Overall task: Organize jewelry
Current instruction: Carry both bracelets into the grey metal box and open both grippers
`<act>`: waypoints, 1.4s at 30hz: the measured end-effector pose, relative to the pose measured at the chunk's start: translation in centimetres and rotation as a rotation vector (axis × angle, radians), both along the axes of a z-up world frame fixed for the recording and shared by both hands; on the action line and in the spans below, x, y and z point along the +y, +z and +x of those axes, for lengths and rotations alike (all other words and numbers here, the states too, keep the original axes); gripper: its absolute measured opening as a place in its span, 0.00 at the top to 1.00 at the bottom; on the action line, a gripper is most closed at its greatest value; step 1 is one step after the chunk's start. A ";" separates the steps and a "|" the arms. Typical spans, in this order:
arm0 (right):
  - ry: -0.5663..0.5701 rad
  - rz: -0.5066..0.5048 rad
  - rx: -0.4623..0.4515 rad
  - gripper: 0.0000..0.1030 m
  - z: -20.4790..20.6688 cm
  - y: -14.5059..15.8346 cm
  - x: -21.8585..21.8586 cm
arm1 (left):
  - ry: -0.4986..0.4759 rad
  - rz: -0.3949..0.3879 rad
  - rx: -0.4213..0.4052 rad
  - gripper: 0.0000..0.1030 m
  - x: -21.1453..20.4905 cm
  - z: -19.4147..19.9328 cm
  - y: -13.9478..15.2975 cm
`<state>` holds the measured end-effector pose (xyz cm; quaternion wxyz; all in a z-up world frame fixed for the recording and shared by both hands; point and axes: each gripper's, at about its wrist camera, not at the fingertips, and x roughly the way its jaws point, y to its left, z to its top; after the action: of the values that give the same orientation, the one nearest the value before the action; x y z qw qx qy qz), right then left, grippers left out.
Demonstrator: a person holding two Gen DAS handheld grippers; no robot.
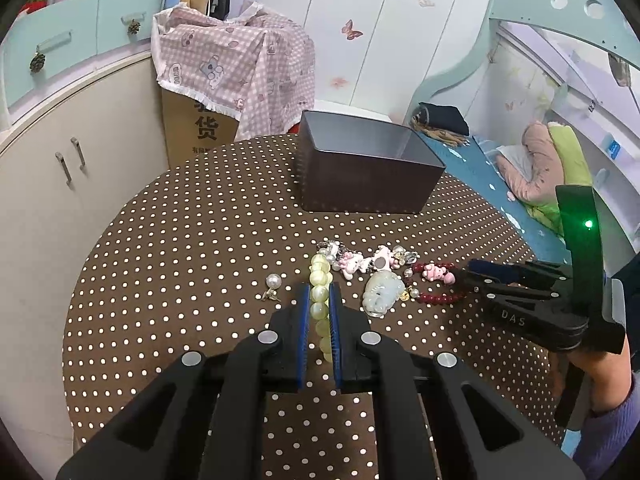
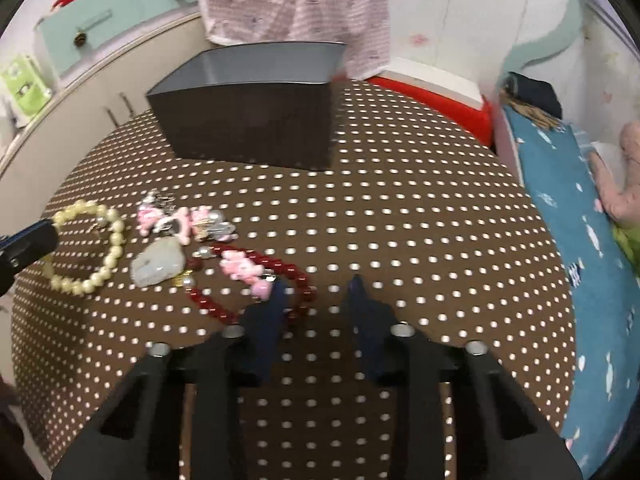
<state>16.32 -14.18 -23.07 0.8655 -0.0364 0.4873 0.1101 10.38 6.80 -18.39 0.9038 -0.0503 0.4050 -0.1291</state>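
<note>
Left tongs (image 1: 320, 312) clamped on yellow-green bead bracelet (image 1: 322, 300), mid-bench, w/ beads pinched between blue pads. Right tongs (image 2: 316, 300) show a gap in own view, red bead bracelet (image 2: 256, 284) looped round the left finger; in the left wrist view they look drawn together at that bracelet's rim, so grip can't be confirmed. Jade pendant (image 1: 382, 292), pink charms (image 1: 360, 262) & pearl earring (image 1: 273, 282) lie between and beside the two, near bench centre. Dark box (image 1: 368, 184) stands open toward far edge of polka-dot bench (image 1: 180, 240). Risk: red strand likely snags pendant or charms on lift, dragging them; thin-pinched beads could slip & scatter.
</note>
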 end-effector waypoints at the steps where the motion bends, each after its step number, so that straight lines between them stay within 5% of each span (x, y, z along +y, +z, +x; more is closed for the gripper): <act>1: 0.012 0.014 0.004 0.92 0.0 0.0 0.2 | -0.006 -0.013 -0.002 0.92 0.0 0.0 0.2; 20: 0.045 0.088 -0.204 0.92 -3.2 9.7 0.3 | -0.138 -0.085 -0.118 0.92 -2.6 0.0 6.9; 29: 0.018 0.113 -0.318 0.92 1.0 15.5 -0.3 | -0.202 -0.104 -0.161 0.92 -4.3 5.5 11.6; 35: -0.009 0.130 -0.327 0.92 6.0 16.2 -0.1 | -0.178 -0.099 -0.081 0.92 -4.7 10.9 10.7; 42: -0.008 0.147 -0.240 0.92 10.2 12.1 1.0 | -0.142 -0.074 0.052 0.92 -4.9 15.5 5.8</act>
<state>26.49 -13.20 -10.98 0.9183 0.0159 0.3711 0.1369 25.92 1.92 -12.59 0.8790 -0.0581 0.4260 -0.2062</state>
